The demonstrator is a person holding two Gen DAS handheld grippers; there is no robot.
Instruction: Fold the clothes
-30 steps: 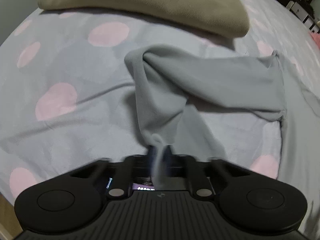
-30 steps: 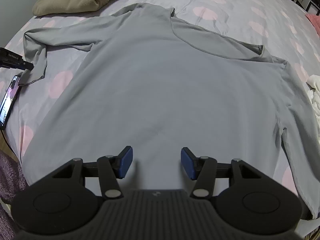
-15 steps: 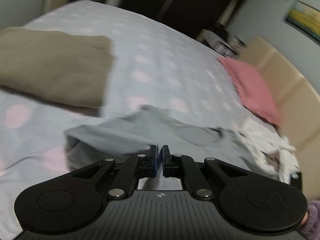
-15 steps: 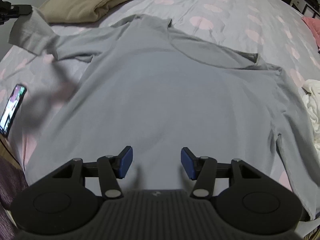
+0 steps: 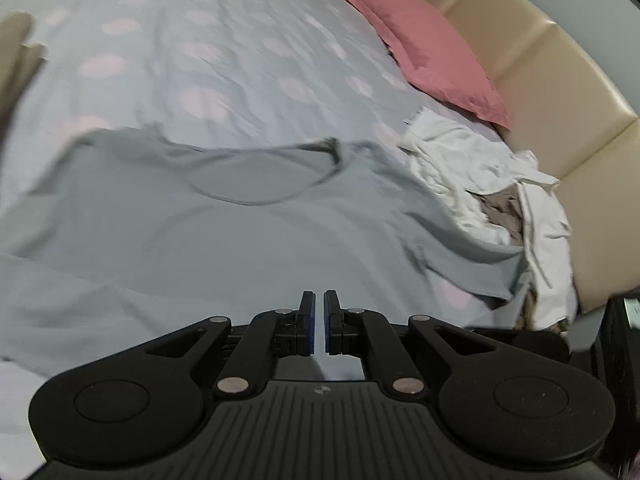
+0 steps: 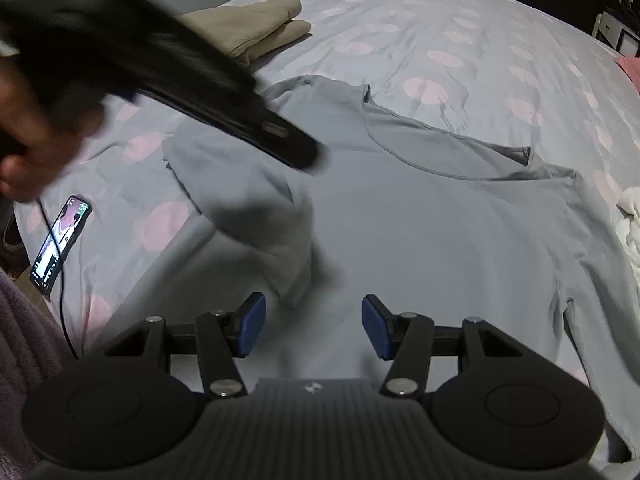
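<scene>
Now swung over long-sleeved grey cotton shirt (image 6: 420,216), sleeve folded toward 7 o'clock; left gripper (image 5: 319,328) nearly closed, empty; right gripper (image 6: 313,326) wide apart.

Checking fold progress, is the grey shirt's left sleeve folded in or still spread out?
Folded in: the sleeve lies across the grey shirt body, cuff near the hem.
</scene>
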